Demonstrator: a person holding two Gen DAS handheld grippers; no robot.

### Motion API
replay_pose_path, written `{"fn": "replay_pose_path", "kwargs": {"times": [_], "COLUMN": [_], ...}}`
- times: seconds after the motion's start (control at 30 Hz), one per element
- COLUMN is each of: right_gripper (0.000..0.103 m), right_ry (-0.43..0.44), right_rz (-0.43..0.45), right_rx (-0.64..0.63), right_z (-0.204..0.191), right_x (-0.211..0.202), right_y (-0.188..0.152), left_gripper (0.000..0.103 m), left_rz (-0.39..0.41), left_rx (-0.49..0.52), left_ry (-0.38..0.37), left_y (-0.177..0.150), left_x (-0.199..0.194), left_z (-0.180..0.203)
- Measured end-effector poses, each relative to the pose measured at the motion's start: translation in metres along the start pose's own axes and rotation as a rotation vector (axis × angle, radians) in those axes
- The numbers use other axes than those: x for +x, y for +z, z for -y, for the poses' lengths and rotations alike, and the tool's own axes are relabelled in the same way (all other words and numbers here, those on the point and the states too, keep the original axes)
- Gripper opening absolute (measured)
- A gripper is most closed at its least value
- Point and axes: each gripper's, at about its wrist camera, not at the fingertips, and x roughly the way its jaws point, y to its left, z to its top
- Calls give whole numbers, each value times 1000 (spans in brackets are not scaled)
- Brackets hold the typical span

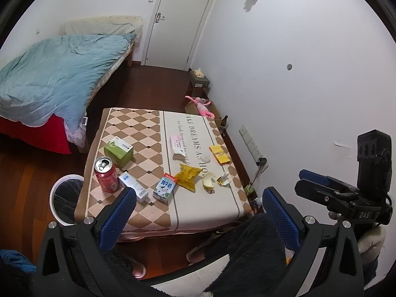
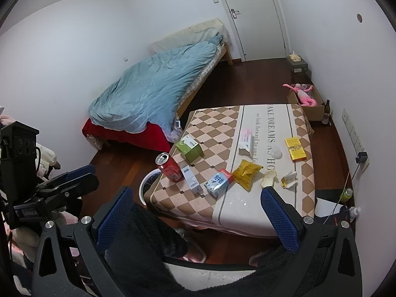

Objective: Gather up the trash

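Two grippers, left [image 1: 198, 212] and right [image 2: 198, 212], are held above the bench [image 1: 230, 203] near edge, fingers [image 1: 118, 212] spread wide, nothing gripped. Trash is spread ahead of them: a can [image 1: 106, 174] beside the left finger, a carton [image 1: 165, 186], wrapper [image 1: 186, 175] and peel [image 1: 208, 179] between. A bin [image 1: 63, 199] stands left of the bench.

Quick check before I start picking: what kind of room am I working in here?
Most likely a bedroom at home. A bed with a rumpled blue duvet stands by the wall near a closed door, and the low table strewn with wrappers sits on a wood floor.
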Motion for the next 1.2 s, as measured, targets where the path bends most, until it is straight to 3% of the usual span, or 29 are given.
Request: {"fn": "replay_pose_path", "kwargs": {"times": [0.3,1.2], "right_gripper": [103,103], "right_ry": [18,22], "right_rz": [2,2], "right_rx": [2,-1], "right_z": [-3,-5], "right_x": [0,-1], "right_y": [2,6], "left_gripper": [103,103], "left_rz": [23,25], "left_rx": [-7,-3], "left_ry": [-34,-40], "left_y": [3,3], "left_x": [-10,-12], "left_z": [-6,-7]}}
